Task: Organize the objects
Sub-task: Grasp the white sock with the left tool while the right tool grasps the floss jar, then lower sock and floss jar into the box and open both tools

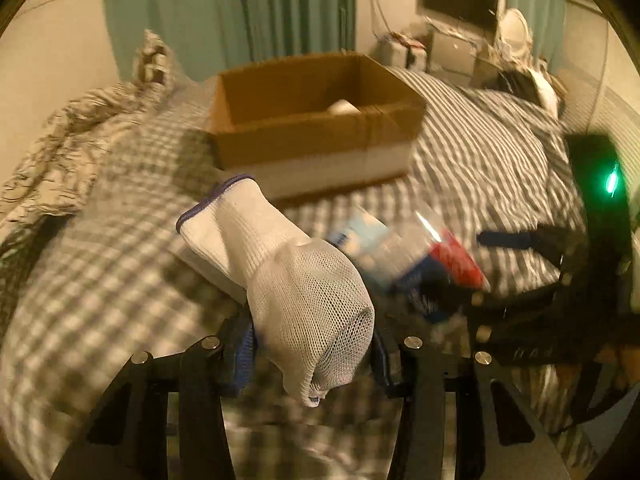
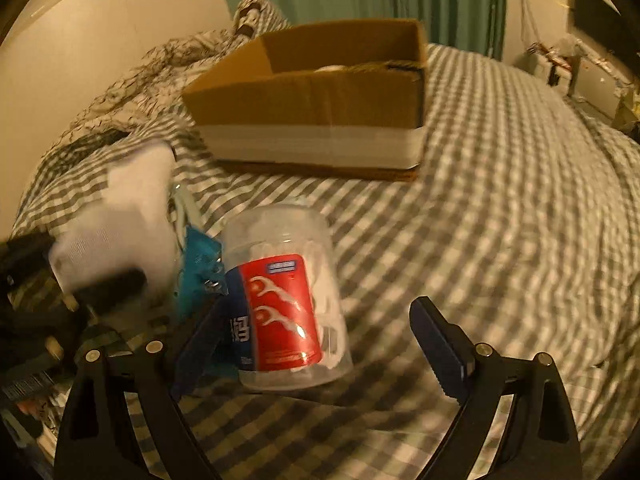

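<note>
Left gripper (image 1: 312, 344) clamped on white mesh glove (image 1: 296, 284), lifted over the bed (image 1: 480, 152). Right gripper (image 2: 316, 344) spread wide around clear floss-pick jar (image 2: 286, 300) — not yet pinched. Risk: slick round jar squirting out on closing, soft bedding giving way. Cardboard box (image 1: 312, 120) ahead; white item inside seen better from left wrist, blue packet (image 2: 198, 256) clearer from right.

White mesh glove (image 1: 304, 292), clear red-labelled jar (image 2: 286, 304), open cardboard box (image 2: 320, 96).

Left gripper (image 1: 312, 356) fingers pinched closed; right gripper (image 2: 320, 344) fingers spread wide.
</note>
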Demonstrator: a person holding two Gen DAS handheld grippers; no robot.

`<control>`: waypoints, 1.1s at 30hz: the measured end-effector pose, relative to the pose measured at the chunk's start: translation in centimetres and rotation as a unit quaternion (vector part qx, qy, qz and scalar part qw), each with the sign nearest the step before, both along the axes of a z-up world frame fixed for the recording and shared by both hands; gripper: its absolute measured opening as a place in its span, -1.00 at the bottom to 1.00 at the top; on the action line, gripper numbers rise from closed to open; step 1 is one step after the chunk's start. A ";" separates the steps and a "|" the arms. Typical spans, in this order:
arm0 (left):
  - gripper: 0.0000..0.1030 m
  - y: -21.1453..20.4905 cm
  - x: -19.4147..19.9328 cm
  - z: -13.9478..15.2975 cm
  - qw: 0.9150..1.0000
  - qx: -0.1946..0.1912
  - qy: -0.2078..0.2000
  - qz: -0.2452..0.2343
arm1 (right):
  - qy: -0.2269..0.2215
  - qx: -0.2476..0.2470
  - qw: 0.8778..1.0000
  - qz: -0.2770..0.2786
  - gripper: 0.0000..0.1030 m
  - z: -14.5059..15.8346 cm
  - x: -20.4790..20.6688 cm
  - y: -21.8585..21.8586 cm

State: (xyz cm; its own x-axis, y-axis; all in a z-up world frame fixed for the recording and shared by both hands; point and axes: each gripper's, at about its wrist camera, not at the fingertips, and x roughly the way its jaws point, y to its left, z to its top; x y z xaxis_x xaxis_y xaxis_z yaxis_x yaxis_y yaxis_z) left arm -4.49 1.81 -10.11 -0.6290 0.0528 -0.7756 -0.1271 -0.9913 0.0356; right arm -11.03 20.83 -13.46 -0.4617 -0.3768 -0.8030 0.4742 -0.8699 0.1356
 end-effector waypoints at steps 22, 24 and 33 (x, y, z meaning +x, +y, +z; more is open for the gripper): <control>-0.07 -0.6 -2.0 6.0 0.997 0.001 0.075 -0.004 | 0.073 0.002 0.997 0.027 0.20 7.0 2.3 -0.9; -0.07 -0.3 -3.2 7.3 0.996 0.008 0.087 -0.014 | 0.094 0.005 0.995 0.022 0.20 8.9 1.8 -0.6; -0.07 0.1 -10.9 13.0 0.988 0.006 0.149 -0.027 | 0.184 0.003 0.983 -0.012 0.20 17.9 -3.6 -0.3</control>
State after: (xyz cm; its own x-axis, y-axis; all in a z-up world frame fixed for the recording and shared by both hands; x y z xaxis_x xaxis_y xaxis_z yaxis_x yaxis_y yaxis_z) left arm -15.41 1.92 2.91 -0.8252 0.1009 -0.5558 -0.1660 -0.9838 0.0678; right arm -14.67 20.50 4.45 -0.7301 -0.3586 -0.5817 0.4695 -0.8817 -0.0457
